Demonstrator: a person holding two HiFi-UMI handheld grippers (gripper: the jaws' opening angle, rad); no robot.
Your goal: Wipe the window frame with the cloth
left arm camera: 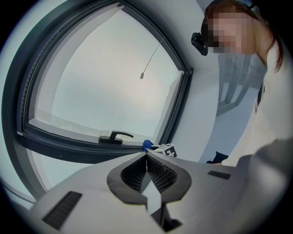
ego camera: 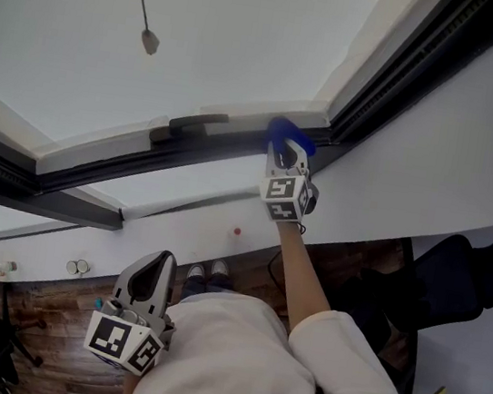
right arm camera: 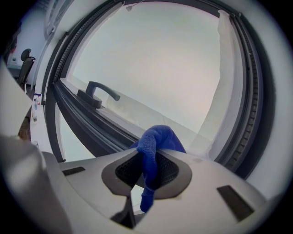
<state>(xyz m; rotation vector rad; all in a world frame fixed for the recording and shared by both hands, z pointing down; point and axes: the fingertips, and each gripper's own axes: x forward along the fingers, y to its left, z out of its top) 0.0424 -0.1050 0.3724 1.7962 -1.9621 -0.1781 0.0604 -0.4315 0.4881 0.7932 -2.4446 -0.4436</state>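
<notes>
Right hand-held gripper [ego camera: 282,154] is clamped on the cloth [ego camera: 283,134], which bulges out past the jaw tips. The cloth sits against the frame [ego camera: 141,162] at its bottom-rail corner, centre of the head view. The rail's long axis runs from there down to the lower left, with the handle [ego camera: 190,124] just left of the cloth. My read: the wipe goes left along the rail, past the handle. Left hand-held gripper [ego camera: 161,266] has its jaws together and empty. It is low in the picture, well apart from the frame, so the right is the nearer one.
</notes>
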